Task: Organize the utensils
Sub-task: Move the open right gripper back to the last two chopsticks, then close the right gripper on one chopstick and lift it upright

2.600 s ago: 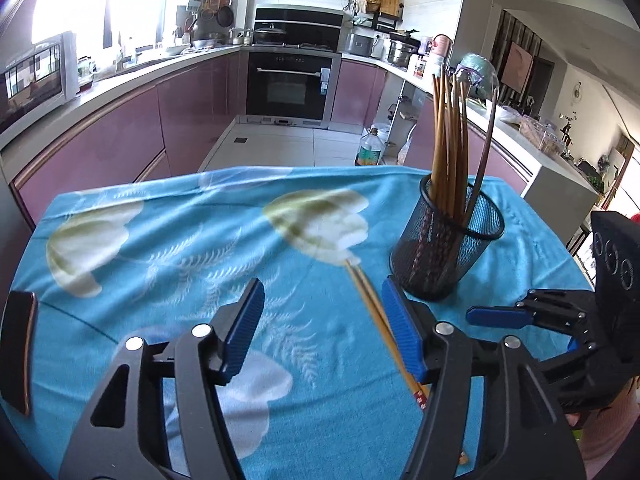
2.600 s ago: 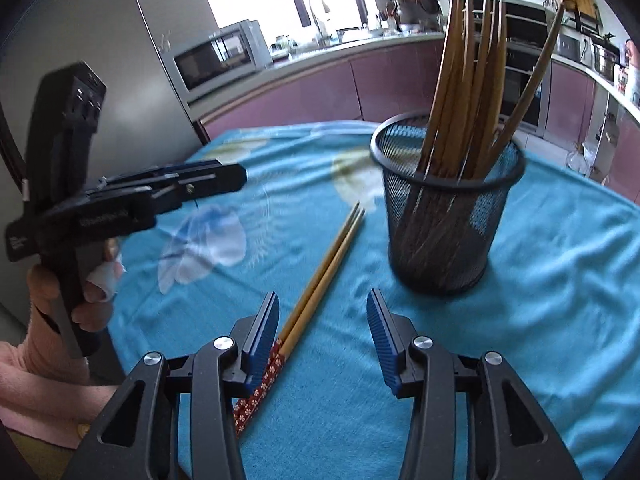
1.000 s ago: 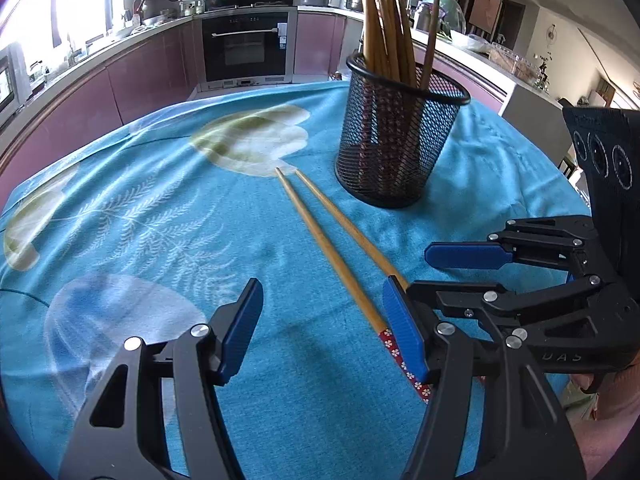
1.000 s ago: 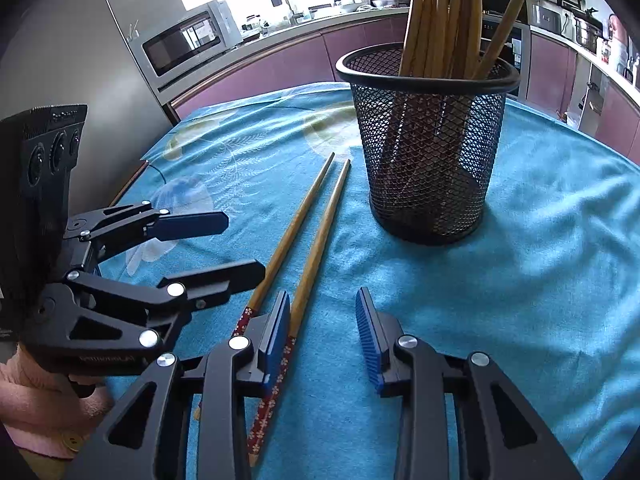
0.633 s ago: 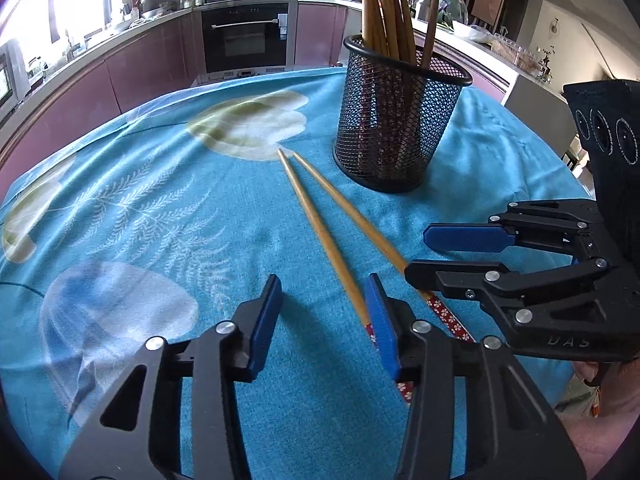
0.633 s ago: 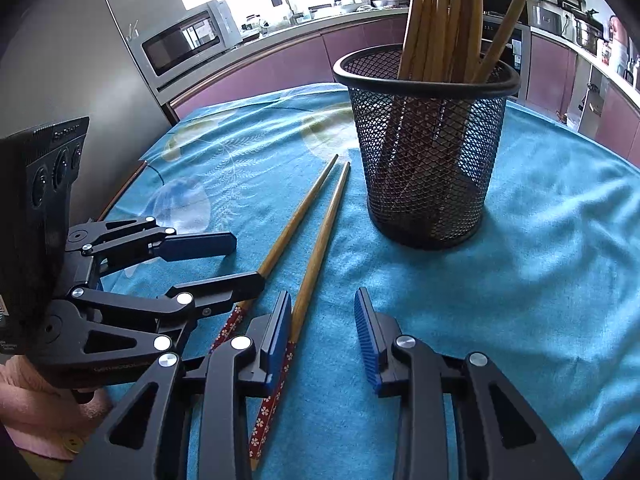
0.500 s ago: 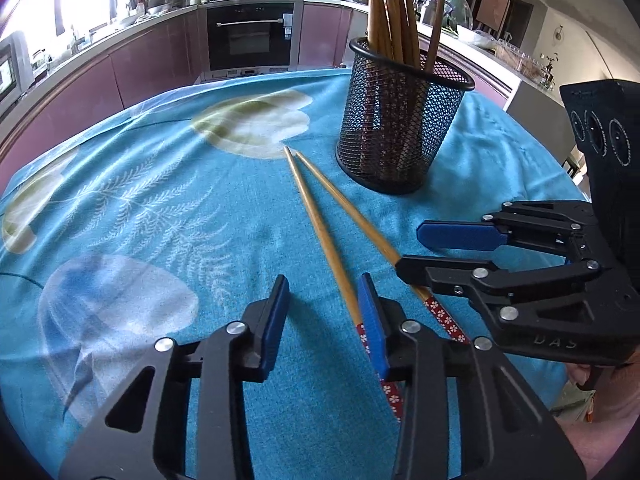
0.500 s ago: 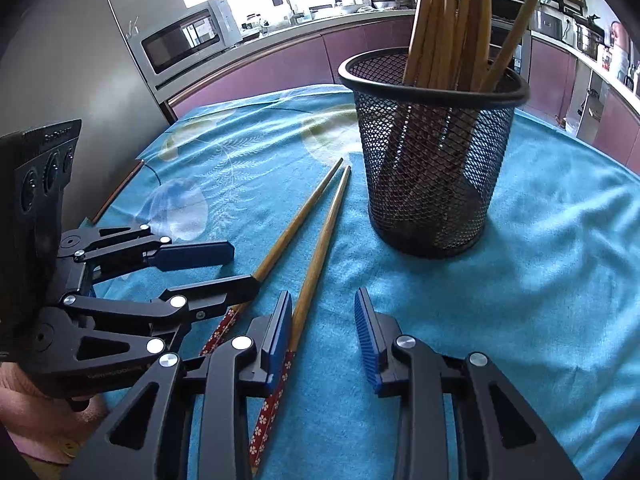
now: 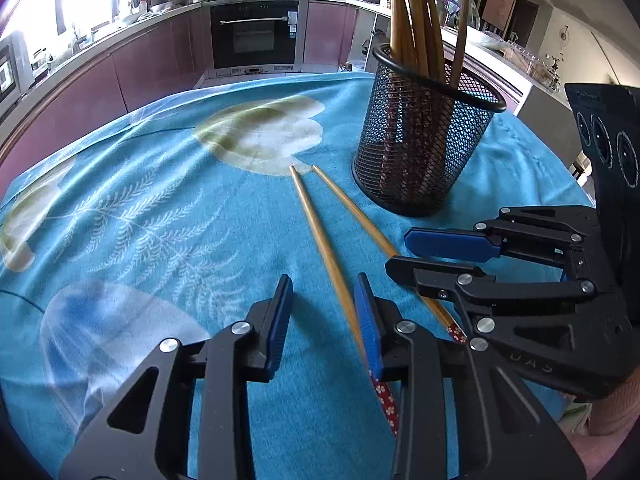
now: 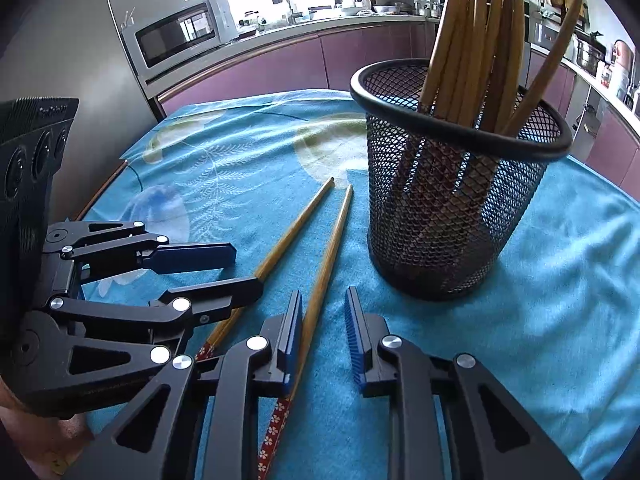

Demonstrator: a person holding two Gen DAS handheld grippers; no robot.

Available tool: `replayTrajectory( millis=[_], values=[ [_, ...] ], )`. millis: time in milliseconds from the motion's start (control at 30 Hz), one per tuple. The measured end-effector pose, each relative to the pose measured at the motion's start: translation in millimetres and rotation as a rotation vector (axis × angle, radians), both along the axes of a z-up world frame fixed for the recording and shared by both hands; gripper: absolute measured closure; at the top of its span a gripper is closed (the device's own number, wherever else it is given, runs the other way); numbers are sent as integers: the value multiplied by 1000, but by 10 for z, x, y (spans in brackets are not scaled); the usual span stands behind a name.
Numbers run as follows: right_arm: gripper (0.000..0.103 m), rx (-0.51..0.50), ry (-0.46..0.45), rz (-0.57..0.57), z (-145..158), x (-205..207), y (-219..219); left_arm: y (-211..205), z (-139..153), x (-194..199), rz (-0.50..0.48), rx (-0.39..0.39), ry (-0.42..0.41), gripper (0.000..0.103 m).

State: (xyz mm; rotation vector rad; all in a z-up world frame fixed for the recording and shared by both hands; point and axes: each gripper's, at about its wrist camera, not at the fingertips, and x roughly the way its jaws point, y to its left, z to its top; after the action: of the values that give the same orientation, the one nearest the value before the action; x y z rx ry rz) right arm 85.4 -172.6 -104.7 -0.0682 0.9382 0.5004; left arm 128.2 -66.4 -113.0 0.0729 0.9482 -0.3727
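Observation:
Two wooden chopsticks with red flowered ends lie side by side on the blue cloth. My left gripper is open and low over the cloth, with one chopstick running between its fingers, close to the right pad. My right gripper is open too, straddling the other chopstick, which lies against its left pad. Each gripper shows in the other's view: the right one and the left one. A black mesh holder full of several upright chopsticks stands just beyond, also in the left wrist view.
The table is covered by a blue flowered cloth. Its edges fall away on all sides. Kitchen counters, an oven and a microwave lie behind. The two grippers are close together, nearly touching.
Both grippers moved forward and lower along the chopsticks and narrowed their openings. The left one now has a chopstick between its fingers; neither has closed on one.

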Motion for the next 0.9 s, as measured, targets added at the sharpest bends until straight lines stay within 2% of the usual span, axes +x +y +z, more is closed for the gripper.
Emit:
replayTrajectory(
  millis=[167,333,900],
  values=[
    [93,3,6,-9,-9,34,7,-31,-6,102,3,2,9,82],
    [94,7,10,-14,-11,35,3,-24,-16,172,24,-9,20,90],
    [97,51,11,-18,53,-23,-90,13,-3,192,71,-43,22,96]
  ],
)
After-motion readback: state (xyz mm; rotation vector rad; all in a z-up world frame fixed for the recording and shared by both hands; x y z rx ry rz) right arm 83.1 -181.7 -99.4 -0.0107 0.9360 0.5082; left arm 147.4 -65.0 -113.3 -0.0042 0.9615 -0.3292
